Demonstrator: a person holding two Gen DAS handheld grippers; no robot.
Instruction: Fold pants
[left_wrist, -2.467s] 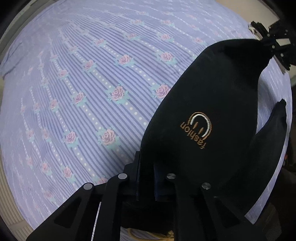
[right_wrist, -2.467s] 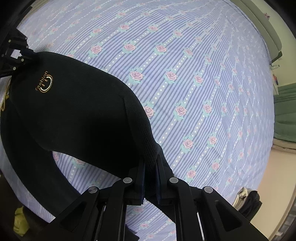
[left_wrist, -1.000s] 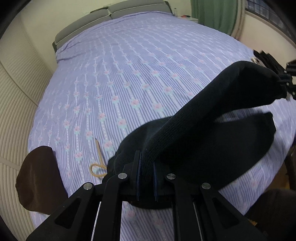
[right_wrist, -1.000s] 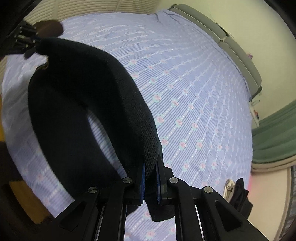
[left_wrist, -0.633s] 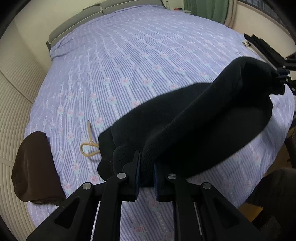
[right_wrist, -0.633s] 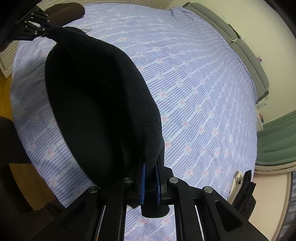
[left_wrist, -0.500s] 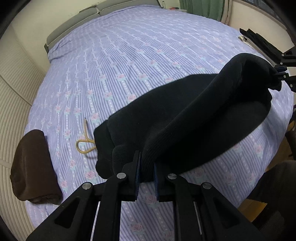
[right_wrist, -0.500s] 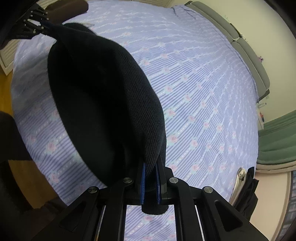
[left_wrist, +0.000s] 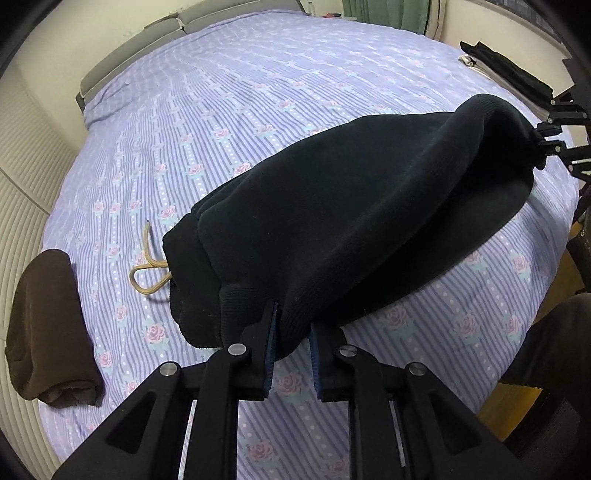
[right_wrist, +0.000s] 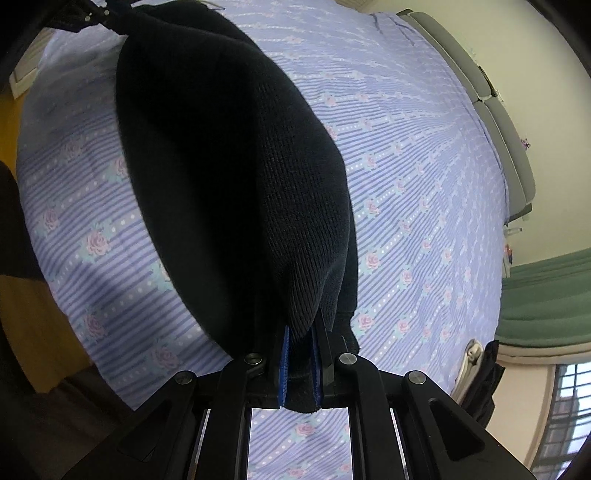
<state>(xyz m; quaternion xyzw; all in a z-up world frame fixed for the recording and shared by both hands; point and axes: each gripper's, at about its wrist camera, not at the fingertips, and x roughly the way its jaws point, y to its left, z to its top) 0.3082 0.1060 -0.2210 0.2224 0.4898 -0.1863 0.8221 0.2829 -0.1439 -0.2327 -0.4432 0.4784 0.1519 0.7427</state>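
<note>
We count two black two-finger grippers, one pair of black knitted pants, one folded brown cloth, one tan drawstring loop and one bed under a lilac striped sheet printed with pink roses. Nearest in the left wrist view, the left gripper (left_wrist: 291, 339) has its blue-padded fingers (left_wrist: 268, 350) on either side of a ribbed edge of the black knitted pants (left_wrist: 351, 206); its jaws have just been opening a little, and a slight gap shows at the right pad, with the fabric still between them; we cannot tell whether the pads still press. Nearest in the right wrist view, the right gripper (right_wrist: 300, 354) has its two blue pads closed tightly on another ribbed edge of the pants (right_wrist: 236, 155), the cloth pinched between them and a short tail poking out behind. The pants lie doubled over along the near edge of the bed (left_wrist: 258, 92), stretched between the two grippers; the lower layer rests on the sheet, the upper layer rises in a hump toward the right gripper (left_wrist: 543, 142), seen at the right edge of the left view. At the pants' left end the tan drawstring loop (left_wrist: 147, 269) trails out onto the sheet. Near the bed's left edge, apart from the pants, sits the folded brown cloth (left_wrist: 48, 328). Farther off, at the bed's right edge, we make out one dark heap (left_wrist: 506, 70), too small to name; beyond it all, a grey headboard (left_wrist: 166, 33) lines the bed's far edge.
</note>
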